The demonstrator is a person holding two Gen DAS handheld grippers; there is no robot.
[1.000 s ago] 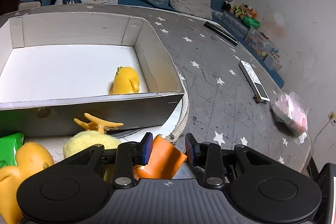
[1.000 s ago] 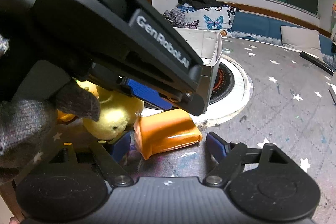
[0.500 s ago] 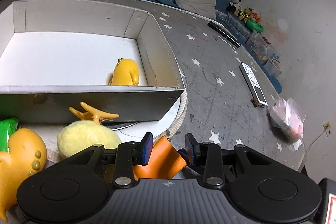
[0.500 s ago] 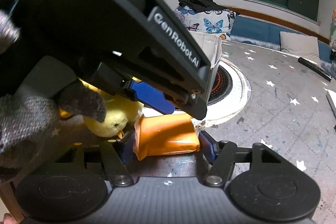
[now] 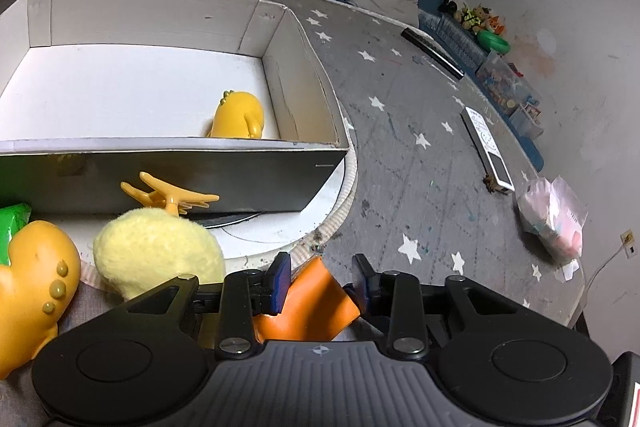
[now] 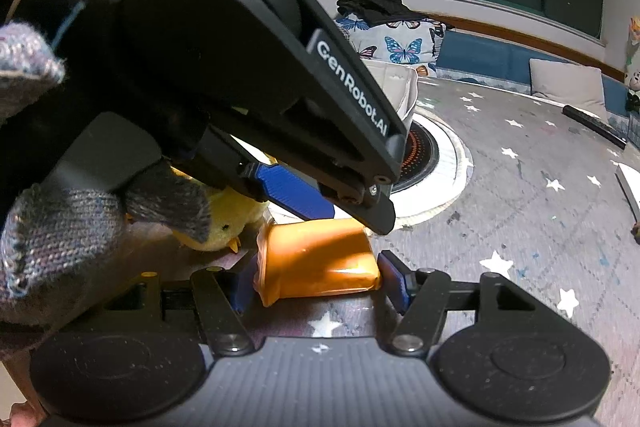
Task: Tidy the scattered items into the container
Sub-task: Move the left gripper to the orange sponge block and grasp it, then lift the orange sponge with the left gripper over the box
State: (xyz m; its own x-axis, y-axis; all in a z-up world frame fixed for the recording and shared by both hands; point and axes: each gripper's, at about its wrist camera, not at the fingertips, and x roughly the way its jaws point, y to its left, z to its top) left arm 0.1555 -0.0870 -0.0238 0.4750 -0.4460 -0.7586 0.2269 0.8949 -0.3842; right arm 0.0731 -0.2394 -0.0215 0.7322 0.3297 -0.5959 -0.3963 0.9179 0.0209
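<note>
Both grippers have just closed in on the orange packet (image 6: 318, 261) compared with a second ago. The right gripper (image 6: 320, 279) now pinches this packet at its 2 short ends, both blue pads touching it. The left gripper (image 5: 320, 281) has the same packet (image 5: 310, 301) between its jaws, which have been closing; whether its pads press on it, I cannot tell. Just beside the packet lies a yellow plush chick (image 5: 158, 253), and beyond it stands the white box (image 5: 312, 75) with 1 yellow toy (image 5: 238, 117) inside. A gloved hand (image 6: 60, 227) holds the left gripper.
</note>
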